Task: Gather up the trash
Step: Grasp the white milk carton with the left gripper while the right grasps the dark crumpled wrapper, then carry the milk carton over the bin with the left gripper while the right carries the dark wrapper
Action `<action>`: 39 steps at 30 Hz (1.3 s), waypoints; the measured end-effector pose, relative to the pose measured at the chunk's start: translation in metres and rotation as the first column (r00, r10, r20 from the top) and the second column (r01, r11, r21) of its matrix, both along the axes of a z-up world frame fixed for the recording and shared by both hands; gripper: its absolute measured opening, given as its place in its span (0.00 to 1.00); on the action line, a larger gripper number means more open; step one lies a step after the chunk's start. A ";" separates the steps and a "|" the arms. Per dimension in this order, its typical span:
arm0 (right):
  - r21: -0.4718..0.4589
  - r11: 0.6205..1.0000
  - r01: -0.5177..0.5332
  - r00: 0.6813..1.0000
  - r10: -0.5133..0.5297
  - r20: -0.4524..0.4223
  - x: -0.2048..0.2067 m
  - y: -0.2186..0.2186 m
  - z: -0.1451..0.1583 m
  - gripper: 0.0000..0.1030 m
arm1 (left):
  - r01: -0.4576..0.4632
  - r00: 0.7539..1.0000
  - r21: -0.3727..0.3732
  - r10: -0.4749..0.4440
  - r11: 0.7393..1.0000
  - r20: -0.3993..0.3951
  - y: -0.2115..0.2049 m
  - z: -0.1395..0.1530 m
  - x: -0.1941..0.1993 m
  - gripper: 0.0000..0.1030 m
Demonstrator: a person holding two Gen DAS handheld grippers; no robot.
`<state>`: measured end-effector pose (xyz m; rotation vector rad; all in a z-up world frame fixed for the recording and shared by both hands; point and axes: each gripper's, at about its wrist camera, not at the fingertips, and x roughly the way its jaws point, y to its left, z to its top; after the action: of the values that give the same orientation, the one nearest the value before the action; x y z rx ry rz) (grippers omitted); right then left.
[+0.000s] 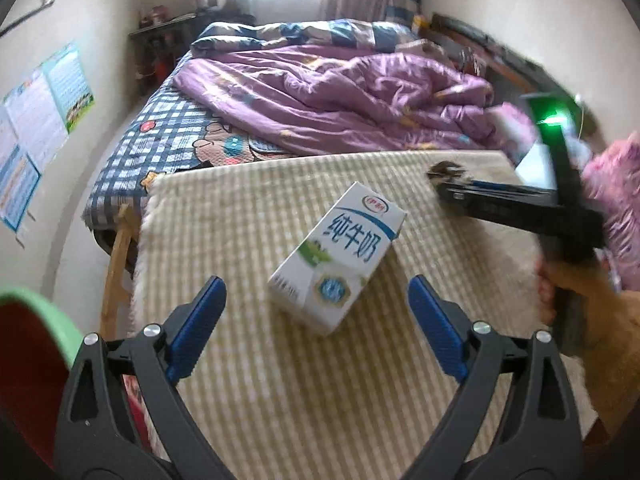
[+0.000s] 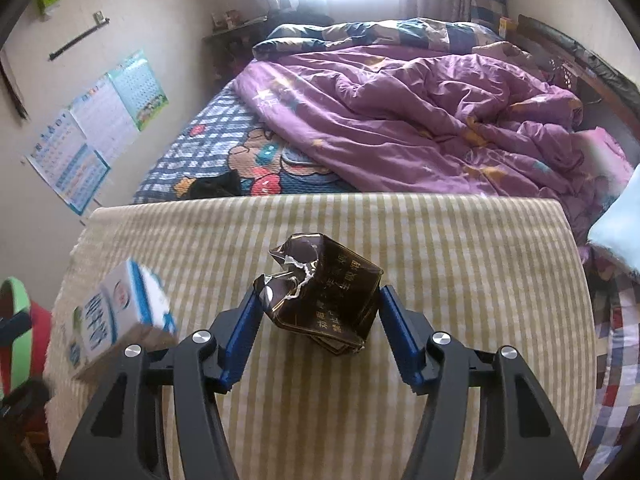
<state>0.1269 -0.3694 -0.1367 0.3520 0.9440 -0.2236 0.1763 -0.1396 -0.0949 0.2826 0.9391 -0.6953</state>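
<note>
My left gripper (image 1: 314, 304) has its jaws spread wide and holds nothing, milk carton (image 1: 338, 258) lying just ahead between the tips on the striped cloth (image 1: 280, 400). My right gripper (image 2: 318, 306) is clamped on the crumpled dark packet (image 2: 324, 296), pads pressing both its sides; carton to its left.

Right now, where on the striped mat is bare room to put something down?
The striped mat is bare to the right of the crumpled dark pack and along its far edge by the bed. The left side is crowded: the milk carton lies there, near the left gripper.
</note>
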 end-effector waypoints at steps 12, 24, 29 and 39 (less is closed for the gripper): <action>0.119 0.992 -0.046 0.997 0.039 0.068 -0.073 0.035 0.023 0.57 | 0.042 0.997 0.096 -0.036 0.995 -0.065 -0.042 -0.042 0.019 0.71; 0.119 0.987 -0.109 0.987 0.093 0.133 -0.097 0.100 0.050 0.57 | -0.080 0.997 -0.080 0.080 0.994 0.003 0.030 0.017 -0.024 0.52; 0.122 0.983 -0.136 0.982 0.117 0.149 -0.101 0.126 0.058 0.57 | -0.137 0.988 -0.128 0.145 0.982 0.048 0.069 0.042 -0.052 0.52; 0.104 0.973 -0.207 0.968 0.188 0.165 -0.095 0.184 0.076 0.57 | -0.240 0.968 -0.195 0.249 0.951 0.023 0.135 0.058 -0.070 0.52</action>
<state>0.0315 -0.1857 -0.0603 0.3776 0.8350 0.0439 0.1067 -0.0042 -0.0373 0.0112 0.8380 -0.5425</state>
